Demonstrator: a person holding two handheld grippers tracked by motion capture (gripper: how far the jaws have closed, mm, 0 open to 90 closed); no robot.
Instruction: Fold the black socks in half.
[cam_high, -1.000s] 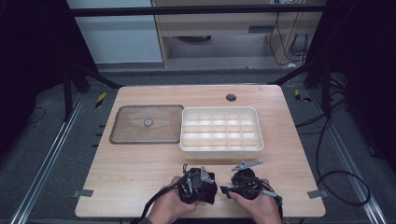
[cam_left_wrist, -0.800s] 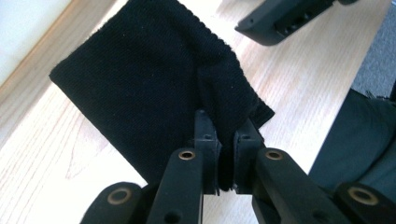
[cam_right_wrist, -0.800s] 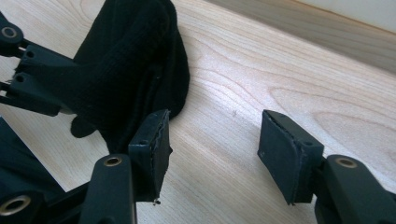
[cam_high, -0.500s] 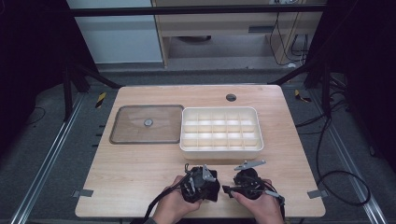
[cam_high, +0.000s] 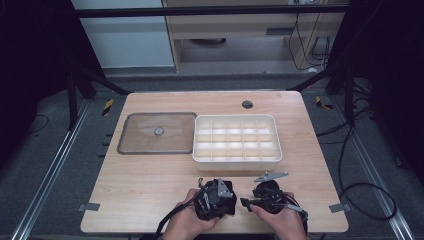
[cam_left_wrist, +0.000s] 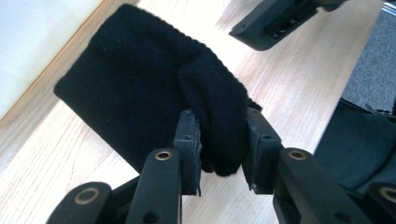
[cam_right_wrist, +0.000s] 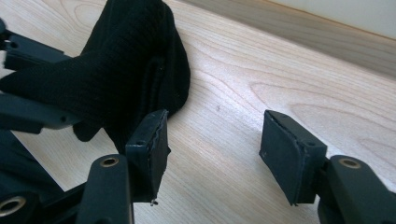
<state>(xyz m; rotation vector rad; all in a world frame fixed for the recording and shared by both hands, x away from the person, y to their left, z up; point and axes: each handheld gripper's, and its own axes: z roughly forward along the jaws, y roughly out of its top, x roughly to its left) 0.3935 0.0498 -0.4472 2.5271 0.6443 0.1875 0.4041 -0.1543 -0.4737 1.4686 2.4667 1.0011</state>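
Black knit cloth (cam_left_wrist: 140, 93), fine ribbed weave, soft and matte, folded flat into a rough oblong with a thicker rolled fold along one edge. It lies on the pale wooden counter (cam_high: 150, 175) near the front edge, close to the person, in front of the white compartment tray (cam_high: 236, 159).

Left tongs (cam_left_wrist: 223, 149): the jaws straddle the rolled fold of the cloth. They have just been opening; the fold sits between the pads, bulging out past them, the left pad against it, a thin gap showing at the right pad. Grip looks slackened rather than pressing.

Right tongs (cam_right_wrist: 212, 140): jaws stand wide apart over bare wood, nothing between them. The left jaw sits just beside the cloth's edge (cam_right_wrist: 135, 70); whether it touches cannot be told.

In the high view both tongs sit side by side, left tongs (cam_high: 216, 197) and right tongs (cam_high: 267, 194), held low over the counter. A brown lid (cam_high: 157, 132) lies left of the tray.
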